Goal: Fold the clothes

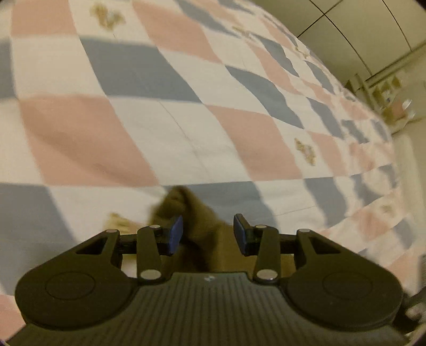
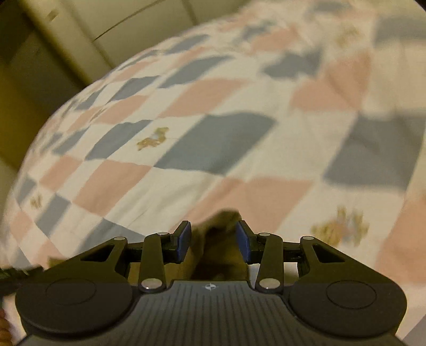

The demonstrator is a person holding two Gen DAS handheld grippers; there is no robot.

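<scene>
Two grippers over your checkered bedspread [image 1: 186, 127], left gripper [image 1: 208, 234] parted wide around brown garment [image 1: 197, 213], pads not pinching, right gripper [image 2: 213, 241] half-parted, same cloth between its pads, grip uncertain.

A bed fills both views, covered by a checkered quilt [image 1: 165, 111] in pink, grey-blue and white squares, some white squares printed with small brownish figures. In the left wrist view, pale cupboard panels [image 1: 359, 24] with dark seams stand at one o'clock, and a blurred white shelf unit [image 1: 383, 98] with small objects sits at three o'clock beyond the bed's edge. In the right wrist view, a cream wall [image 2: 127, 18] runs from eleven to twelve o'clock, with a darker yellowish door or panel [image 2: 24, 79] at ten o'clock. The light is dim and warm.
</scene>
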